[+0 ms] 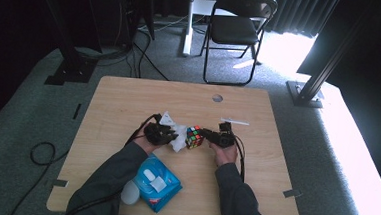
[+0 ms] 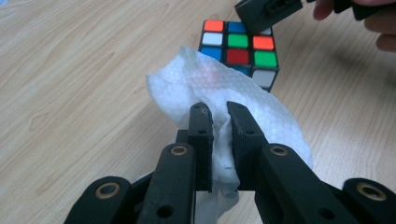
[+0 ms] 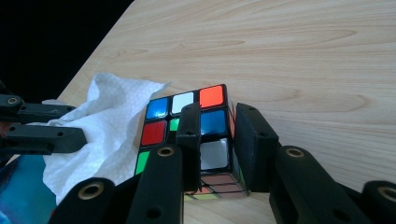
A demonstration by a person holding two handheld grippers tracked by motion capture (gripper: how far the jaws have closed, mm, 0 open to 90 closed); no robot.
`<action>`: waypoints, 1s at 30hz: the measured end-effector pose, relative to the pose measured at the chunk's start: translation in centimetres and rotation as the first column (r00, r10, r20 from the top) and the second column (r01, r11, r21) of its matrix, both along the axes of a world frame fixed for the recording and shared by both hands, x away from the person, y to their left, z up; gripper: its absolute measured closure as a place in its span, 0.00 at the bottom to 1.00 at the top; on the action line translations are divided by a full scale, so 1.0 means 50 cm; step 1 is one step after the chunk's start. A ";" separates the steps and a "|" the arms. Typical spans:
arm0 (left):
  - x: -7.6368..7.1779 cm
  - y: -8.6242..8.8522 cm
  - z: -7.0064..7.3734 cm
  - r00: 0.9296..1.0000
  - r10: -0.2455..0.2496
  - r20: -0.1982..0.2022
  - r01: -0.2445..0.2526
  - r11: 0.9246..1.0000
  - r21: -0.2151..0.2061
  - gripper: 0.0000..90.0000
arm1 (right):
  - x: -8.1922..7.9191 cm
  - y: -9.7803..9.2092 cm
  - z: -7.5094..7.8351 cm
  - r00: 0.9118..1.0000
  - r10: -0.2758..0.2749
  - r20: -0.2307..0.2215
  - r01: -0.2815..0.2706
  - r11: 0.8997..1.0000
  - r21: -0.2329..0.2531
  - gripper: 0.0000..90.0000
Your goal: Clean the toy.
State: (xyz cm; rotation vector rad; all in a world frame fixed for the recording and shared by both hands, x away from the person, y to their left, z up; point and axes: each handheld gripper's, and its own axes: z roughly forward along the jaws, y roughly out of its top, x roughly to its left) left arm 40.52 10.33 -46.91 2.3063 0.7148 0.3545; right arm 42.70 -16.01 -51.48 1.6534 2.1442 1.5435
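Observation:
A scrambled Rubik's cube point(image 1: 194, 137) point(image 2: 238, 51) point(image 3: 212, 121) rests on the wooden table point(image 1: 129, 98). My left gripper point(image 1: 169, 135) point(image 2: 219, 123) is shut on a crumpled white tissue point(image 1: 179, 139) point(image 2: 205, 84) point(image 3: 107, 126), which lies against the cube's near side. From the right, my right gripper point(image 1: 208, 134) point(image 3: 217, 126) straddles a corner of the cube. One jaw lies over the top face and the other against the side, so the cube is clamped between them.
A blue wipes packet point(image 1: 156, 183) and a white object point(image 1: 130, 193) sit at the table's front left. A thin white strip point(image 1: 235, 122) lies behind the right gripper. Beyond the table's cable hole point(image 1: 217, 97) stands a black folding chair point(image 1: 236, 30).

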 end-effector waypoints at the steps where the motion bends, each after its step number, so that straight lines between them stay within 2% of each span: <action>1: 0.000 0.000 0.000 1.000 0.000 0.000 0.000 1.000 0.000 0.90 | 0.000 -0.003 0.001 1.000 -0.005 0.002 0.005 1.000 -0.004 0.81; 5: 0.000 -0.002 0.000 1.000 -0.002 0.000 0.002 1.000 0.001 0.90 | 0.000 -0.013 0.000 1.000 -0.024 -0.001 0.024 1.000 0.004 0.81; 15: 0.000 0.001 0.001 1.000 0.004 0.002 -0.004 1.000 -0.004 0.90 | -0.004 -0.019 0.005 0.998 -0.053 0.016 0.054 0.998 -0.035 0.82; 18: 0.001 0.001 0.002 1.000 0.004 0.002 -0.004 1.000 -0.003 0.90 | -0.005 -0.024 0.006 0.998 -0.065 0.020 0.066 0.996 -0.054 0.87; 27: 0.001 -0.001 0.001 1.000 0.004 0.002 -0.004 1.000 -0.005 0.90 | -0.015 -0.034 -0.010 0.999 -0.053 0.005 0.053 0.997 -0.057 0.79; 30: 0.001 0.000 0.002 1.000 0.006 0.003 -0.006 1.000 -0.007 0.90 | -0.018 -0.035 -0.017 0.999 -0.045 0.000 0.044 0.996 -0.083 0.77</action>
